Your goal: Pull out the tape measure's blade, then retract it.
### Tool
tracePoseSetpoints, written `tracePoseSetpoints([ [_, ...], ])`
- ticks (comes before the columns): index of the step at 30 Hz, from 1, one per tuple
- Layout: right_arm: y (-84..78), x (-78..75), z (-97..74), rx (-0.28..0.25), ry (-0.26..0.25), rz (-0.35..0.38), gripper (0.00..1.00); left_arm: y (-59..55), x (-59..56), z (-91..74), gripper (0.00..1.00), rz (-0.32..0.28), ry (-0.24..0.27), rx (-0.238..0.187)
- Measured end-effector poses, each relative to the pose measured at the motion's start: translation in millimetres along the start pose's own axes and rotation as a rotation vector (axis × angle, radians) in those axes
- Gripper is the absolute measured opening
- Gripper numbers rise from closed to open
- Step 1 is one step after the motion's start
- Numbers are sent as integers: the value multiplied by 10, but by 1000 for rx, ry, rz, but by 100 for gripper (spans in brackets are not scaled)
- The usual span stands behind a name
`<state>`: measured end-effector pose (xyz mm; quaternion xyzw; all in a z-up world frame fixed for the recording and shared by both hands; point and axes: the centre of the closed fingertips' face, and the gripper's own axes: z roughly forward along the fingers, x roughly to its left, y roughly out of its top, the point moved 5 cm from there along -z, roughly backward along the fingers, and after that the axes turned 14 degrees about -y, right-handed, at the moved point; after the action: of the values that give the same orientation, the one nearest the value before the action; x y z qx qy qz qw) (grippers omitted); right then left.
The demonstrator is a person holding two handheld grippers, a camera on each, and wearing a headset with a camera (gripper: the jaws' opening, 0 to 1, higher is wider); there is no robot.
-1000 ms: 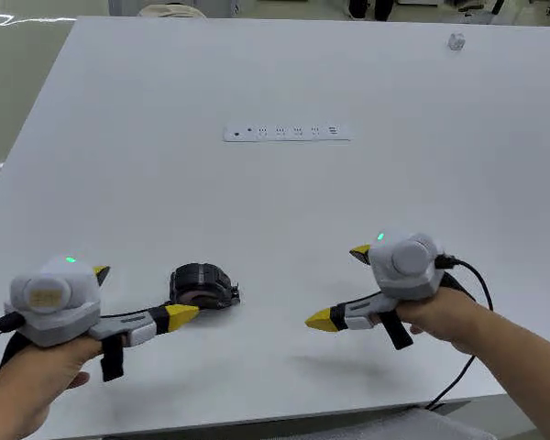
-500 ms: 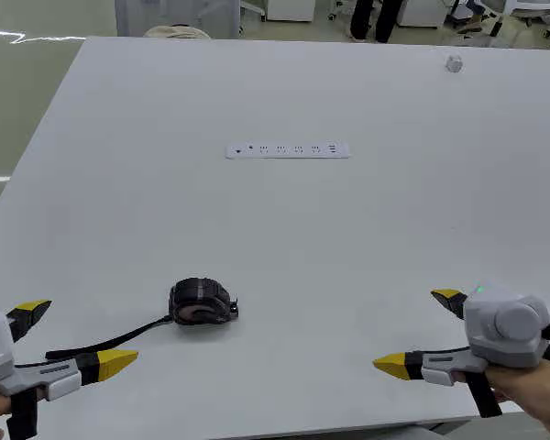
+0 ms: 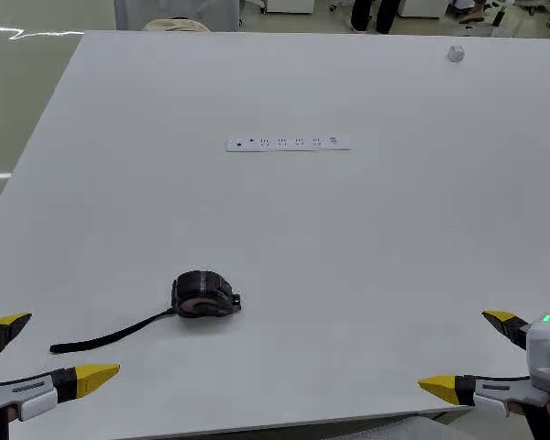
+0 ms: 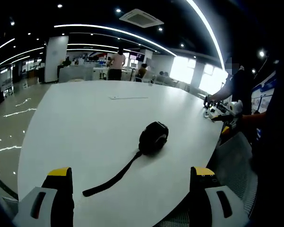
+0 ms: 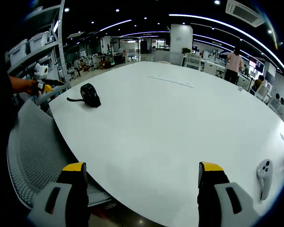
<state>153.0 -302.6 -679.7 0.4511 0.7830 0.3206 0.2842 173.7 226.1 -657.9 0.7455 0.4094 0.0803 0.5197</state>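
- The white tabletop (image 3: 367,238) carries a power strip (image 3: 288,143) at its middle.
- The left tool (image 3: 60,346) and the right tool (image 3: 467,351) hover at the near edge, jaws wide apart, both empty.
- The black tape measure (image 3: 203,294) lies near the left tool, untouched.

Looks like a big open-plan office or lab hall. Centres on a wide white table (image 3: 367,229) with a power strip (image 3: 288,143) lying toward its far edge. Lit by long curved light strips (image 5: 217,19) and small spotlights on a dark ceiling, with an air-conditioning cassette (image 4: 139,18) overhead. Lined on one side with metal shelving (image 5: 31,49) stacked with storage bins. Furnished with a grey mesh chair (image 5: 33,156) at the table's near edge. Shared with other people (image 4: 117,61) standing at distant desks, above a glossy floor (image 4: 9,123).
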Motion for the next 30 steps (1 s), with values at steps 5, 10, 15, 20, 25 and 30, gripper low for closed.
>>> tracePoseSetpoints([
  [5, 4, -32, 24, 2, -12, 5, 100, -17, 9, -26, 100, -5, 1, 2],
  [10, 4, -76, 4, 3, -21, 17, 100, -11, 18, -66, 100, -9, 5, -9],
  [15, 15, -39, -64, 4, -30, 19, 100, -3, 3, -67, 100, -1, 3, -10],
  [20, -29, -26, -119, 14, -36, 24, 100, 17, -22, -27, 100, 0, -9, -13],
  [25, -71, 1, -159, 25, -35, 19, 100, 33, -15, -12, 100, 8, -12, -8],
  [30, -89, 3, -147, 27, -28, 2, 100, 50, -11, -7, 100, 6, -11, -15],
])
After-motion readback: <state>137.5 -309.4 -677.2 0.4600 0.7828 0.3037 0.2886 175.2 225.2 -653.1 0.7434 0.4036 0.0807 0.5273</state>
